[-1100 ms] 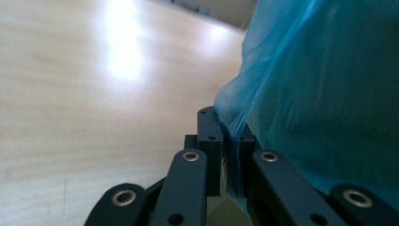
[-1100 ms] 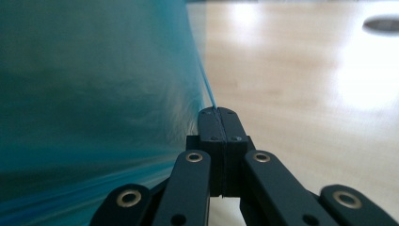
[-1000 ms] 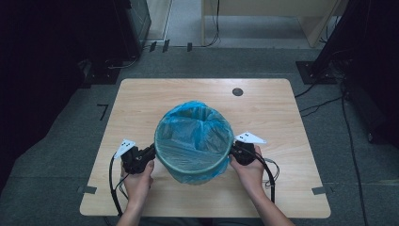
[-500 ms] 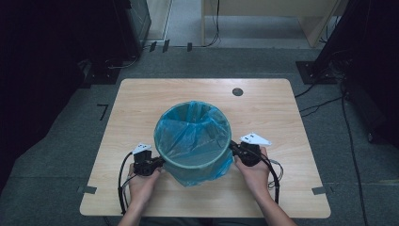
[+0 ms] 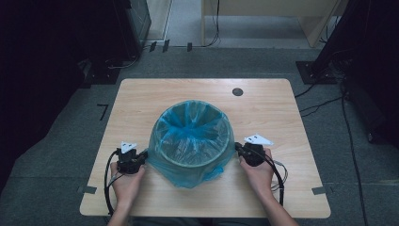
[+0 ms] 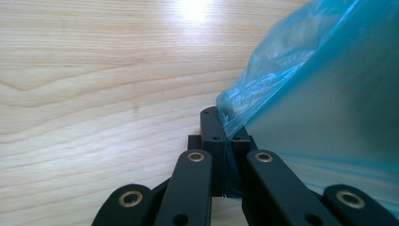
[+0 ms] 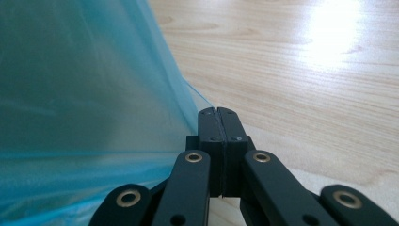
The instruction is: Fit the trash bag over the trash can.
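A round bin stands mid-table, lined with a thin blue plastic bag (image 5: 193,129) whose skirt is turned down over the rim and hangs outside it. My left gripper (image 5: 144,155) sits low at the bin's left side. In the left gripper view my left gripper (image 6: 225,129) is shut with the blue film (image 6: 320,84) pinched between its jaws. My right gripper (image 5: 237,149) is at the bin's right side. Seen close, the right gripper (image 7: 219,123) is shut, and the bag's edge (image 7: 94,75) draws taut into its tips. A hand holds each gripper.
The wooden table (image 5: 282,113) has a round cable hole (image 5: 237,92) at the back right and tape tabs (image 5: 87,189) at its front corners. Dark cabinets and cables stand on the floor to the left and right. Gripper cables trail toward the near edge.
Both grippers have sunk lower beside the bin while staying shut. The bag's skirt now hangs further down the bin's outside, bunching at the front.
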{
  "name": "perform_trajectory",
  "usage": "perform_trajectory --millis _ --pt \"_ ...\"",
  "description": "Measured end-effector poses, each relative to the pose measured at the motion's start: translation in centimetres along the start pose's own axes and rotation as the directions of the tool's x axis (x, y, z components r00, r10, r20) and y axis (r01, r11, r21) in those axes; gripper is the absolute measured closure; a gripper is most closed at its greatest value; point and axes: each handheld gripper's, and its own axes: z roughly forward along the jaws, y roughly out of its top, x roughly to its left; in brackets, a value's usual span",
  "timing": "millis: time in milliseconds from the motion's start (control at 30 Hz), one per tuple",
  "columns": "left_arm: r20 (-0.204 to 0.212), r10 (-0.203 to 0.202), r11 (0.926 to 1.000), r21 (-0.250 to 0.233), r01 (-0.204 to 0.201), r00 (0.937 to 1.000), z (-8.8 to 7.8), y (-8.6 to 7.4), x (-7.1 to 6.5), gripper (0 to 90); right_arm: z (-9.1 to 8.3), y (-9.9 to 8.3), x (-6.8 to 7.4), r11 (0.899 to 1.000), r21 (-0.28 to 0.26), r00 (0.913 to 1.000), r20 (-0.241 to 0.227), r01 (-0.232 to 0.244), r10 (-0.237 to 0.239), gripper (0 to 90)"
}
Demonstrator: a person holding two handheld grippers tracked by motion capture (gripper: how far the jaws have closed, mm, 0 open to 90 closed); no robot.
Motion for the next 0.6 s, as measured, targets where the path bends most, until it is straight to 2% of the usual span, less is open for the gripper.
perform_trajectory --millis 67,133,167,233,267,300,333,367,400,433,467,533,600 --pt "-0.036 0.043 0.9991 0.0 -0.043 0.9984 0.0 0.0 -0.4 90.0 0.2 -0.2 0.2 1.0 0.012 0.9998 0.008 0.018 -0.018 90.0" --pt "-0.053 0.061 0.9981 -0.004 -0.062 0.9967 0.0 -0.1 -0.6 90.0 0.3 -0.3 0.1 0.999 0.029 0.9996 0.011 0.024 -0.025 90.0" --pt "-0.052 0.071 0.9975 -0.002 -0.071 0.9961 0.0 -0.1 -0.6 90.0 0.4 -0.4 0.1 0.999 0.036 0.9998 0.009 0.016 -0.017 90.0" --pt "-0.01 0.083 0.9965 -0.01 -0.083 0.9965 0.0 -0.2 -0.5 89.5 0.4 -0.7 -0.2 0.999 0.045 1.0 0.002 0.002 -0.003 90.0" --pt "0.012 0.087 0.9961 -0.014 -0.087 0.9961 0.1 -0.2 -0.5 84.4 0.3 -0.8 -0.4 0.999 0.035 0.9999 -0.008 -0.007 0.007 85.8" --pt "0.03 0.09 0.9958 -0.019 -0.09 0.9955 0.1 -0.2 -0.5 77.4 0.1 -0.8 -0.7 1.0 0.02 0.9998 -0.018 -0.012 0.012 75.7" --pt "0.047 0.092 0.9955 -0.026 -0.091 0.9946 0.1 -0.1 -0.4 68.9 -0.1 -0.7 -1.0 1.0 -0.007 0.9975 -0.066 -0.026 0.026 64.2" --pt "0.065 0.086 0.9957 -0.041 -0.084 0.9942 0.0 -0.1 -0.3 61.0 -0.3 -0.5 -1.4 0.998 -0.028 0.9895 -0.135 -0.056 0.052 52.5" --pt "0.086 0.075 0.9955 -0.065 -0.069 0.9935 -0.2 -0.1 -0.2 54.3 -0.6 -0.3 -1.7 0.996 -0.037 0.9794 -0.19 -0.078 0.069 46.9" --pt "0.101 0.061 0.9948 -0.087 -0.052 0.993 -0.4 0.1 -0.1 47.6 -1.0 -0.2 -1.8 0.995 -0.053 0.9723 -0.223 -0.082 0.068 44.2" --pt "0.099 0.052 0.994 -0.1 -0.042 0.9937 -0.7 0.3 -0.1 41.0 -1.4 0.0 -2.0 0.994 -0.08 0.9714 -0.232 -0.071 0.05 43.1" --pt "0.086 0.065 0.9918 -0.115 -0.055 0.9942 -1.3 0.6 -0.2 26.1 -2.3 0.2 -2.1 0.989 -0.133 0.9737 -0.225 -0.067 0.036 43.0" --pt "0.078 0.093 0.9884 -0.127 -0.083 0.9926 -1.8 0.7 -0.3 18.2 -2.9 0.5 -2.3 0.981 -0.177 0.9708 -0.237 -0.079 0.035 43.2"
